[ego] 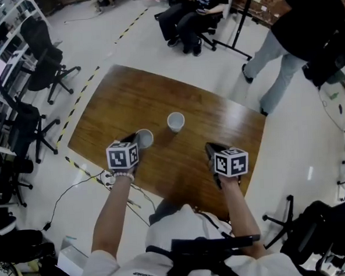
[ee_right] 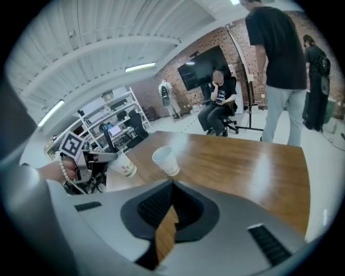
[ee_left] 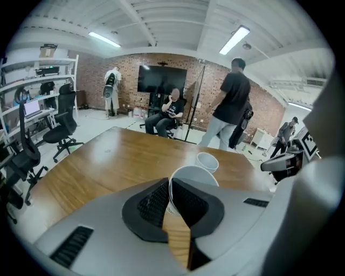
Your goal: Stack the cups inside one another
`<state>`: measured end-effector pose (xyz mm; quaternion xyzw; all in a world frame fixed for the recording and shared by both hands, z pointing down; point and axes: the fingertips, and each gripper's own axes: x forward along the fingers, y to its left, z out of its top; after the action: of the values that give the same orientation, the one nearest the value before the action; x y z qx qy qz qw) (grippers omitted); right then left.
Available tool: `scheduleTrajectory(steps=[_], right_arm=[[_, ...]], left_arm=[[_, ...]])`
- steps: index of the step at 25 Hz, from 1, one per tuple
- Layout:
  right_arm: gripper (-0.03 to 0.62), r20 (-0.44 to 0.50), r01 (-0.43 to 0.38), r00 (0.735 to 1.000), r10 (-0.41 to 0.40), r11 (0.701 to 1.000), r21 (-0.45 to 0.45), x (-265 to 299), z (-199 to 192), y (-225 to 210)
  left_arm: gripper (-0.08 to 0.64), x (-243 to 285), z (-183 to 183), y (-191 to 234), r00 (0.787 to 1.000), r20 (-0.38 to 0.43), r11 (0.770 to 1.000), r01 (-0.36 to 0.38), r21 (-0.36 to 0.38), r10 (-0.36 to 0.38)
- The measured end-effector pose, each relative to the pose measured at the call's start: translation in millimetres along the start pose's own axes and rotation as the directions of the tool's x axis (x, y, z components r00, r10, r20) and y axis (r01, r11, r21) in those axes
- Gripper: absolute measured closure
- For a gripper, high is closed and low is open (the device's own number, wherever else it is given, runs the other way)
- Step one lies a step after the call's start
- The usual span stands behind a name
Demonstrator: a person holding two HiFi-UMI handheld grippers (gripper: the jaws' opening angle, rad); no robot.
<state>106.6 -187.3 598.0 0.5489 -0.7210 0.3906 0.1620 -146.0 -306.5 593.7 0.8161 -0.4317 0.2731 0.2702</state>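
The left gripper has its ribbed pads clamped on the near wall of a white paper cup, one jaw inside the mouth and one outside. That is a sensible way to carry a thin cup: it leaves the base and most of the body free to slide down into another. In the right gripper view this held cup looks tilted and appears to be clear of the wood, though its base is too small there to be sure. The second cup stands upright and open on the brown table, a little farther off and to the right of the held one, apart from it. It is probably the receiver, and its open mouth suits nesting from above. The right gripper has its jaws pressed together on nothing and hangs over the near right part of the table, well clear of both cups. I judge it is parked there to stay out of the way, or to steady the standing cup if it starts to tip.
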Motion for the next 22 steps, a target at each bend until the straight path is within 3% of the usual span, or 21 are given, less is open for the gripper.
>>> scheduleTrajectory(steps=[9, 16, 22], right_arm=[[0.592, -0.062, 0.083, 0.995, -0.083, 0.997, -0.006, 1, -12, -23], [0.592, -0.046, 0.095, 0.994, -0.094, 0.995, 0.011, -3, -12, -26], [0.591, -0.025, 0.105, 0.994, -0.104, 0.993, 0.047, -9, -10, -32]], left_arm=[[0.537, 8, 46, -48, 0.994, 0.045, 0.994, 0.096, 0.042, -0.098], [0.537, 18, 88, -84, 0.984, 0.070, 0.982, 0.154, 0.106, -0.162], [0.537, 35, 104, -104, 0.979, 0.029, 0.970, 0.196, 0.146, -0.202]])
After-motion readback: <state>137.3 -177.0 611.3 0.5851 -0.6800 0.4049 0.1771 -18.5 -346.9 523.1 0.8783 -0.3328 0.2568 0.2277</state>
